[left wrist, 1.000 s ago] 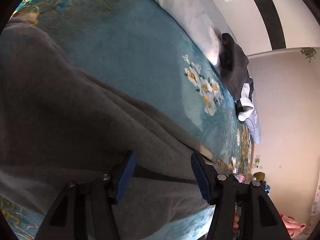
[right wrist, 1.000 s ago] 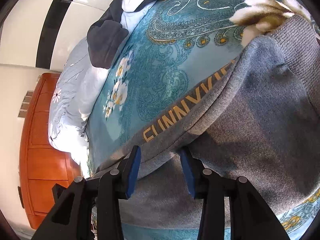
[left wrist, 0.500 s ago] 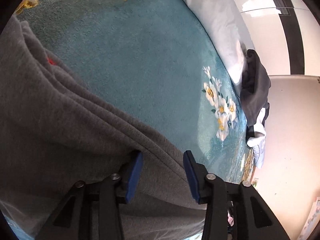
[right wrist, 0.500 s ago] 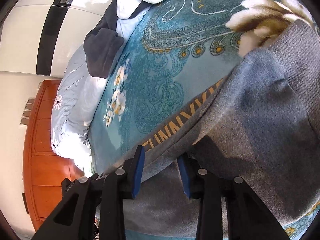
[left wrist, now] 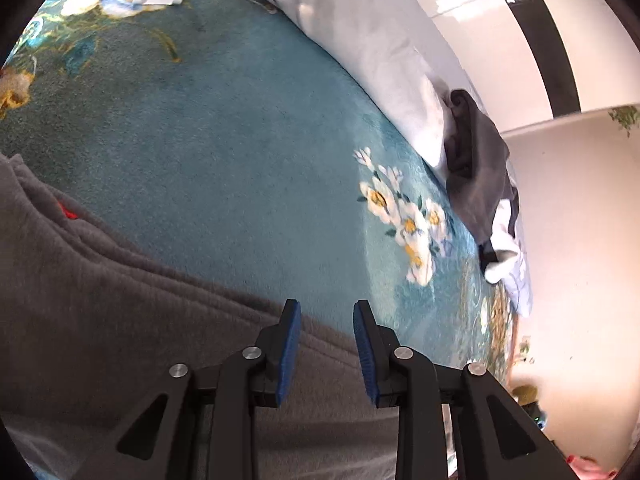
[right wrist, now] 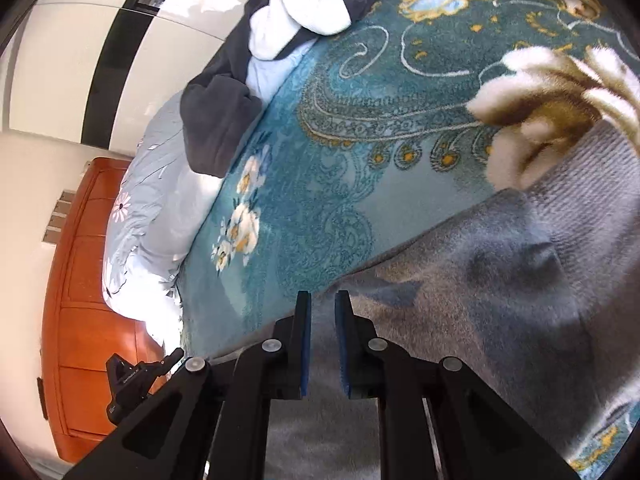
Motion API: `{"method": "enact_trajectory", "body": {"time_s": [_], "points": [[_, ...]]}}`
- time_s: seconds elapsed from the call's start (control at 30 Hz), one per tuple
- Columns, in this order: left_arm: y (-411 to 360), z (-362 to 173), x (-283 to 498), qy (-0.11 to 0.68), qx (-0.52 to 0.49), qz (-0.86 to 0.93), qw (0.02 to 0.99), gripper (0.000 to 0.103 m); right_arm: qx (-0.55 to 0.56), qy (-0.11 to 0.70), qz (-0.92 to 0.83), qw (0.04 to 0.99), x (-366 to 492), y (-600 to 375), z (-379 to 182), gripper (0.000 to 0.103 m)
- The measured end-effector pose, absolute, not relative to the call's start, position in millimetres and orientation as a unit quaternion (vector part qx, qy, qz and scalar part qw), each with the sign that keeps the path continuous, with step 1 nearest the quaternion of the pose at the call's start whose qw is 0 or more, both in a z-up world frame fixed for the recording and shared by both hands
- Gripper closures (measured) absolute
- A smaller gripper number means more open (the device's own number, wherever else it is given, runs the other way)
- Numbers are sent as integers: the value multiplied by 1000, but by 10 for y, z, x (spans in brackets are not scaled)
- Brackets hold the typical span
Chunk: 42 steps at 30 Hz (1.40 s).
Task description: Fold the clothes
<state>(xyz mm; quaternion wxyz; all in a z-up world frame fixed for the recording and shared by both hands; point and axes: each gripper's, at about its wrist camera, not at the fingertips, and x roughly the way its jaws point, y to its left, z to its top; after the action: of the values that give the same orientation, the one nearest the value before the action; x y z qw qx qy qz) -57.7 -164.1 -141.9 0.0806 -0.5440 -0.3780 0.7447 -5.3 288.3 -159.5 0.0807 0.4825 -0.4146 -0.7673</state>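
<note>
Gripping the grey sweater [left wrist: 120, 320] edge on the blanket [left wrist: 224, 152], left gripper [left wrist: 324, 312] and right gripper [right wrist: 322, 300] stand narrowed on cloth; keeping both corners level should make a straight fold.

Teal blanket [right wrist: 320, 184] has gold paisley swirls and white-yellow flowers; on it, a plain grey sweatshirt [left wrist: 120, 320]. Beside the blanket, a dark charcoal-and-white garment [right wrist: 224, 120].
</note>
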Motion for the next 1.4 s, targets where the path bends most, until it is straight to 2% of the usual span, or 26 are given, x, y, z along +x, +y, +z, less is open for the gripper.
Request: {"method": "enact_trajectory", "body": {"time_s": [0.07, 0.1, 0.13, 0.17, 0.2, 0.3, 0.4, 0.6, 0.73, 1.4], "points": [[-1554, -1356, -445, -364, -545, 749, 100, 71, 458, -398, -791, 73, 160, 2970, -1410, 90], [-1502, -1338, -368, -355, -545, 752, 109, 67, 444, -392, -803, 63, 292, 3037, -1326, 84], [-1443, -1333, -291, -342, -549, 753, 116, 61, 434, -388, -812, 44, 441, 3122, -1275, 78], [-1376, -1341, -215, -327, -555, 755, 123, 59, 423, -383, -821, 25, 591, 3208, -1226, 63], [-1309, -1350, -140, -311, -561, 756, 129, 59, 414, -386, -824, 3, 738, 3302, -1227, 55], [-1110, -1419, 37, -264, -575, 763, 131, 59, 390, -403, -826, -56, 1154, 3593, -1281, 55], [-991, -1513, 123, -252, -591, 756, 129, 59, 385, -427, -813, -94, 1340, 3787, -1425, 55], [-945, -1498, 240, -267, -600, 741, 141, 57, 381, -423, -820, -60, 1196, 3782, -1466, 55], [-934, -1457, 260, -266, -594, 747, 138, 50, 398, -426, -811, -50, 1179, 3706, -1605, 55], [-849, -1608, 259, -261, -623, 729, 108, 45, 347, -473, -809, -47, 1122, 3854, -1643, 50]]}}
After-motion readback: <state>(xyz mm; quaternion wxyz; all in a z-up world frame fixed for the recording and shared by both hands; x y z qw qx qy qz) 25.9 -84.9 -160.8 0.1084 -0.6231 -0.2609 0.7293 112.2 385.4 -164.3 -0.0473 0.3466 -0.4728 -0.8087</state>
